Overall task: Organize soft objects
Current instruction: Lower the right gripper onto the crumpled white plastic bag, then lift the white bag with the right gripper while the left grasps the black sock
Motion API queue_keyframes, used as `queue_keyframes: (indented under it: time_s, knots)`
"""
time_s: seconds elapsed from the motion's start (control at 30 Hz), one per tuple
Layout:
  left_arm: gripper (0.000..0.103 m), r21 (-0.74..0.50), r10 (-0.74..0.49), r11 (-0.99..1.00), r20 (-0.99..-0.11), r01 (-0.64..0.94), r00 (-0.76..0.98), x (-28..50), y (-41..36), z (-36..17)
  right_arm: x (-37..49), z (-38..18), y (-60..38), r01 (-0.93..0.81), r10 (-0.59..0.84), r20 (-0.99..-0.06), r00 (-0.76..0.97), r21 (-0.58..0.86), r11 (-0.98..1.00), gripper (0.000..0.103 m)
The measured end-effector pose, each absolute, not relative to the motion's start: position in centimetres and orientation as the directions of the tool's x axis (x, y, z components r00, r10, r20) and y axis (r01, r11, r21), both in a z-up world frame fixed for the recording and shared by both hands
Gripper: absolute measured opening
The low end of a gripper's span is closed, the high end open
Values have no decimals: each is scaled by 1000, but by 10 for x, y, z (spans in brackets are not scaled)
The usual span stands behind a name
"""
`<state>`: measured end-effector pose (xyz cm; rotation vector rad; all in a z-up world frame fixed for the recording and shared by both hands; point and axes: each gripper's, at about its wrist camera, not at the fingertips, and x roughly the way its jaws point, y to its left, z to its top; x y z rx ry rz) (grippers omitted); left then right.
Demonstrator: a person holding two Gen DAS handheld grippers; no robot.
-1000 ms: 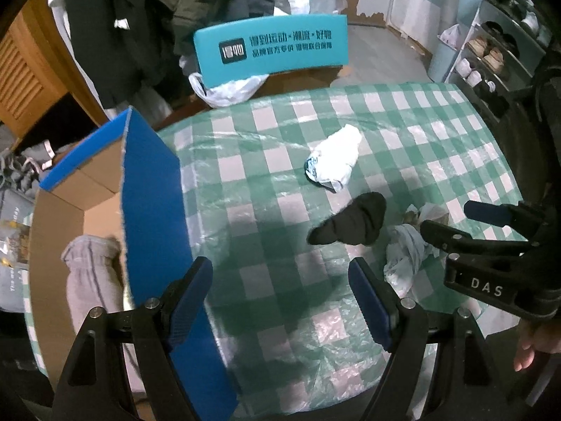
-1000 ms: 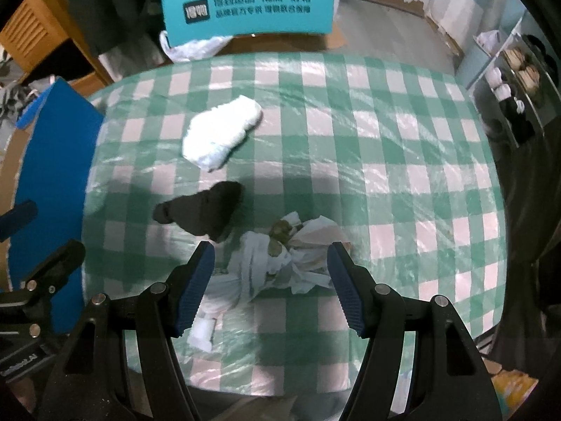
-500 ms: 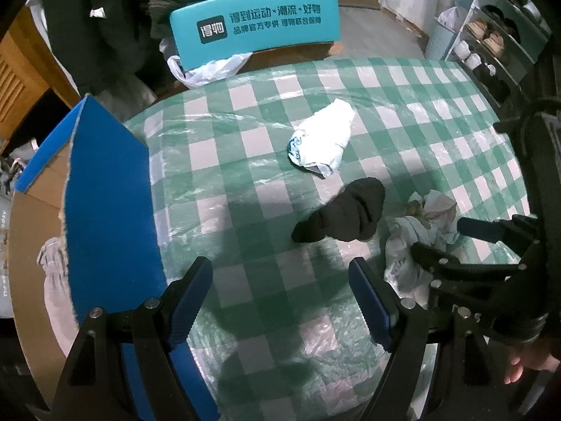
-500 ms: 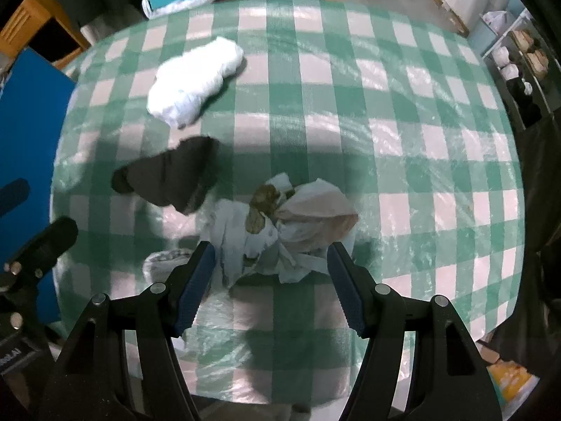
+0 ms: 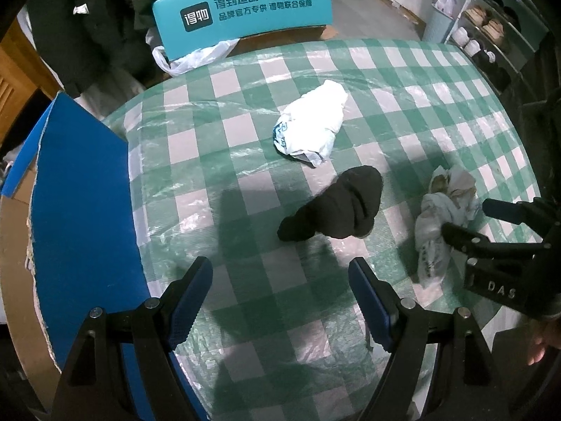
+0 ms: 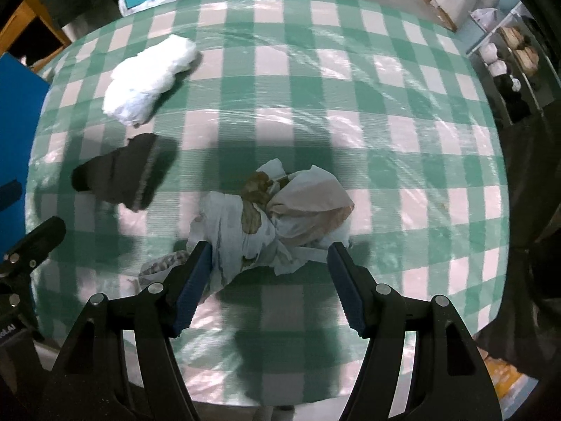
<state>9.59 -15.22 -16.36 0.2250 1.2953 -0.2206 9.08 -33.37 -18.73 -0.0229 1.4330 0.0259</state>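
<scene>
While my right tongs (image 6: 270,273) hang open straddling the near end of the crumpled pale cloth (image 6: 277,217) on the checked surface (image 6: 385,105), my open left tongs (image 5: 280,298) sit short of the dark sock (image 5: 340,207), which lies slantwise beyond them.

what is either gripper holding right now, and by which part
Nothing is held. The left gripper is open above bare tablecloth; the right gripper is open around the crumpled cloth bundle, not clamped on it.

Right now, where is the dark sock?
In the left wrist view the dark sock lies mid-table on the checked cloth, between the white bundle above it and the crumpled cloth to its right.
</scene>
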Motion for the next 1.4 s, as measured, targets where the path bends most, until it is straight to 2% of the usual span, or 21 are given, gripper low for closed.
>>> queue_keyframes:
  time_s: [0.13,0.33,0.6,0.93,1.2,1.23,1.3,1.4]
  knots:
    - [81,35,-43,957,-965,289,258,96,-153,-162,89,-184,-349,5,-9,-990,139,-8,1000,67]
    - [81,20,-55,959,-964,281,258,97,-152,-160,100,-176,-355,114,93,-980,173,114,987,67]
    - [82,-9,-79,964,-964,267,253,104,-149,-163,122,-190,-357,180,143,-978,151,169,969,67]
    - [82,-26,-92,962,-968,271,232,112,-154,-175,125,-210,-351,182,112,-987,118,133,974,67]
    - [82,-37,-106,955,-969,295,223,117,-169,-179,130,-224,-334,99,82,-991,103,92,991,67]
    - [82,-39,-109,954,-969,298,222,118,-171,-180,131,-225,-333,90,80,-991,106,90,992,65]
    - [82,-42,-112,952,-969,303,219,119,-175,-182,131,-224,-330,67,59,-992,115,67,995,48]
    - [82,-47,-118,950,-970,309,215,121,-180,-183,127,-222,-331,50,50,-991,122,56,997,38]
